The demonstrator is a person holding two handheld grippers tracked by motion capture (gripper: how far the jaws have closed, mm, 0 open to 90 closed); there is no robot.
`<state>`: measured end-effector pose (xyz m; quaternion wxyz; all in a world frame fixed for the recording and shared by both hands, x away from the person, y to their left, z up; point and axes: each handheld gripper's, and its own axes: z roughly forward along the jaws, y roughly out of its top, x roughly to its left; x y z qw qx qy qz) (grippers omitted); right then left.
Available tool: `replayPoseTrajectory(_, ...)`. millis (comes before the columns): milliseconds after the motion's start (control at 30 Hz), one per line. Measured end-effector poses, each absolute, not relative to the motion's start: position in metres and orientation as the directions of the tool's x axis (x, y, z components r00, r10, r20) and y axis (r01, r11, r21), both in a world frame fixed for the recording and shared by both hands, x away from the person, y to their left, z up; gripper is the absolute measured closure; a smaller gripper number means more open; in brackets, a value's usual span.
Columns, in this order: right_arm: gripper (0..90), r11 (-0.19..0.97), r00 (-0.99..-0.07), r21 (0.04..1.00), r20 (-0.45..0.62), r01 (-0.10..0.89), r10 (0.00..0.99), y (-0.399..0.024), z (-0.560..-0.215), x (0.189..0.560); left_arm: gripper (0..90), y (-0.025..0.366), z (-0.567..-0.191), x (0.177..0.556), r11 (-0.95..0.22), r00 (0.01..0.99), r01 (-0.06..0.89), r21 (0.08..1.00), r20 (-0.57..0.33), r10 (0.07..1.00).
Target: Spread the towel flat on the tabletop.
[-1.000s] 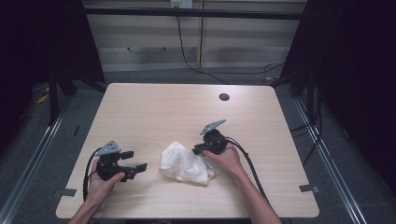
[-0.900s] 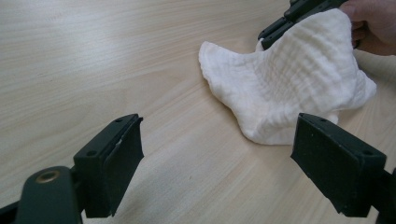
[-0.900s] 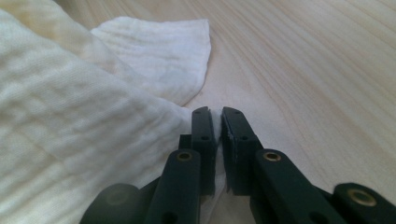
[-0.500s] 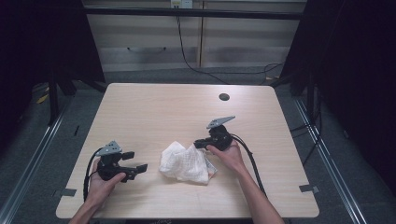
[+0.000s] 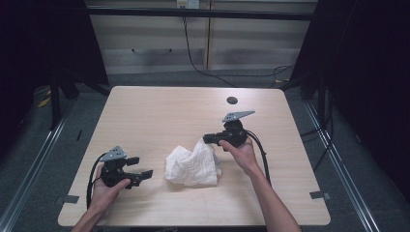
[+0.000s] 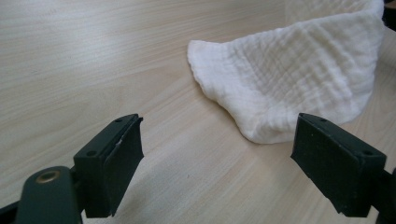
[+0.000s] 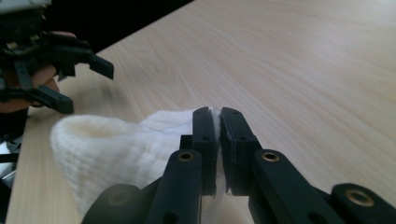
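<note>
while the pale wooden table [image 5: 159, 116] is lying unchanged, the crumpled white waffle-weave cloth [image 5: 193, 162] near its front middle is now being drawn up into a peak on its right side, where a second ago it was lying low. the right gripper [image 5: 207, 139], jaws having just been closing, is pinching that edge tightly and lifting, so unfolding is probably starting. the left gripper [image 5: 146, 175] is waiting beside the cloth, jaws wide apart and holding nothing.
</note>
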<state>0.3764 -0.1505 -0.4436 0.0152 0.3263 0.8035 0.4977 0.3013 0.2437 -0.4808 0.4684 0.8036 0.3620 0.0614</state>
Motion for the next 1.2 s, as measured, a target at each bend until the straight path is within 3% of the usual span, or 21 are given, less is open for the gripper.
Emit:
replayPoseTrajectory(833,86.4,0.216,-0.843,0.922,0.175,0.322,0.508,-0.142,-0.296,0.394,15.9,0.244,-0.481,0.302,-0.296,0.728,0.524,0.799,-0.240,0.642)
replayPoseTrajectory(1067,86.5,0.198,-0.871,0.938,0.166,0.284,0.462,-0.139,-0.285,0.382,16.2,0.243,-0.481,0.302,-0.299,0.728,0.525,0.797,-0.239,0.642)
replayPoseTrajectory(1200,86.5,0.234,-0.879,0.924,0.175,0.303,0.444,-0.144,-0.312,0.361,16.2,0.243,-0.482,0.302,-0.301,0.727,0.529,0.794,-0.240,0.644)
